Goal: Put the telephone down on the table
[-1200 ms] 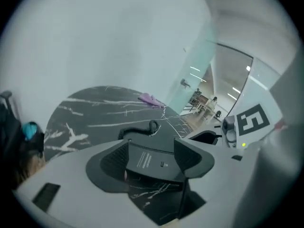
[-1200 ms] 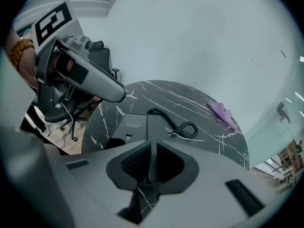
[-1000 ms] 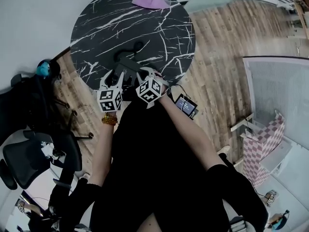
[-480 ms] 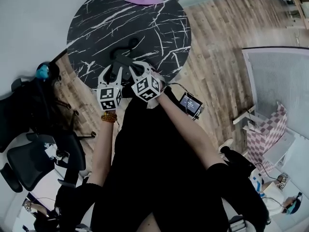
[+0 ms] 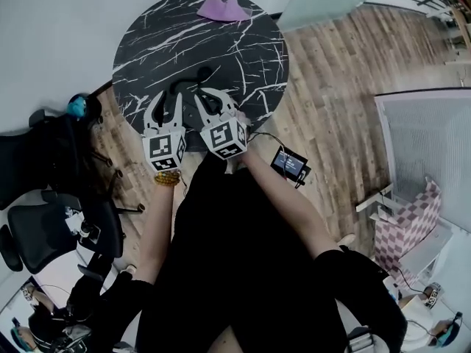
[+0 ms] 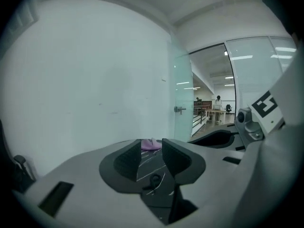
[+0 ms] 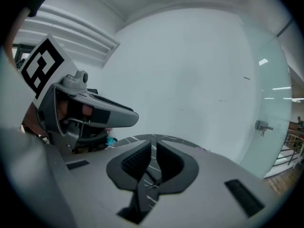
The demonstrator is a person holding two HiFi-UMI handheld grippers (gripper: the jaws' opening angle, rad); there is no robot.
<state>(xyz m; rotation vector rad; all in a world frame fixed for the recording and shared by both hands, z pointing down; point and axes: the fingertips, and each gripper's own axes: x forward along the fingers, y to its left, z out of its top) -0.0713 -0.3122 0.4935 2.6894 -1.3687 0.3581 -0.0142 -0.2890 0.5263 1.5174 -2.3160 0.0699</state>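
Count, head view: one round black table [image 5: 254, 50] at upper centre, carrying one pink cloth [image 5: 224, 7] at its top edge and one telephone [image 5: 185, 87] near its lower edge. Two grippers: left gripper [image 5: 168, 98], jaws closing with nothing between them, and right gripper [image 5: 210, 98], with two marker cubes, one each [image 5: 163, 149] [image 5: 224, 137]. Elsewhere: one small screen device [image 5: 289, 163] right of centre, two black office chairs [image 5: 37, 230] [image 5: 33, 153] at left, one pink checkered panel [image 5: 403, 223] at right, one bead bracelet [image 5: 167, 176], and one distant person [image 6: 218, 100] in the left gripper view.
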